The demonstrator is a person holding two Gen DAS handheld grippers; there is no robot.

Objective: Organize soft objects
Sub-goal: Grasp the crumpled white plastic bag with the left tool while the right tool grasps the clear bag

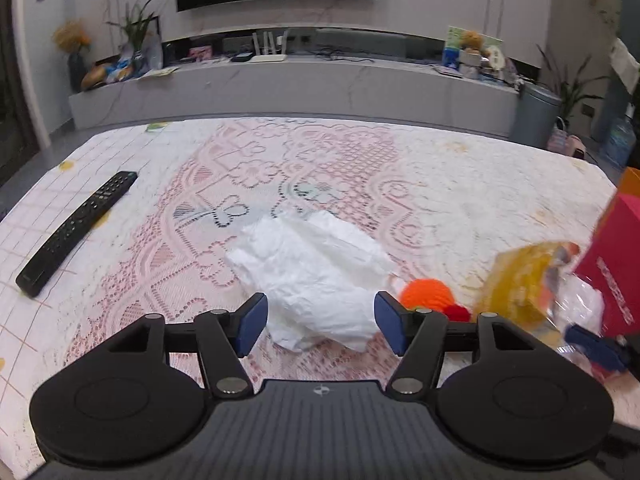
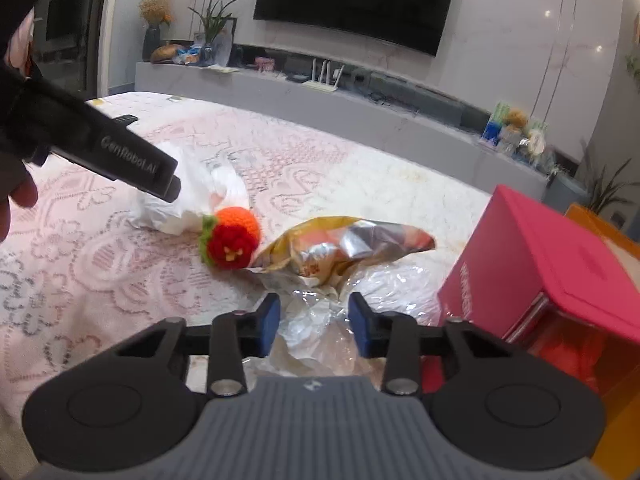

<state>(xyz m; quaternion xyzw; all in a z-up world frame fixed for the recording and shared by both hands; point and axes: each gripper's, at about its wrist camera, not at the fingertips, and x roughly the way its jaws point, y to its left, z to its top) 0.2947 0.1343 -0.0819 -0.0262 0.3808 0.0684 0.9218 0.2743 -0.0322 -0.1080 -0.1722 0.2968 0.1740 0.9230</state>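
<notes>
A crumpled white cloth (image 1: 312, 280) lies on the lace-covered table; my left gripper (image 1: 320, 322) is open just above its near end, jaws wide on either side. The cloth also shows in the right wrist view (image 2: 192, 196), partly behind the left gripper's body. An orange and red knitted toy (image 2: 234, 242) lies beside the cloth; it also shows in the left wrist view (image 1: 428, 296). A crinkled yellow snack bag (image 2: 344, 244) and clear plastic wrap (image 2: 384, 288) lie right of the toy. My right gripper (image 2: 314, 322) is open over the plastic wrap, holding nothing.
A pink box (image 2: 560, 264) stands at the right with an orange box (image 2: 608, 232) behind it. A black remote control (image 1: 80, 232) lies at the table's left. A TV console with plants and clutter runs beyond the table's far edge.
</notes>
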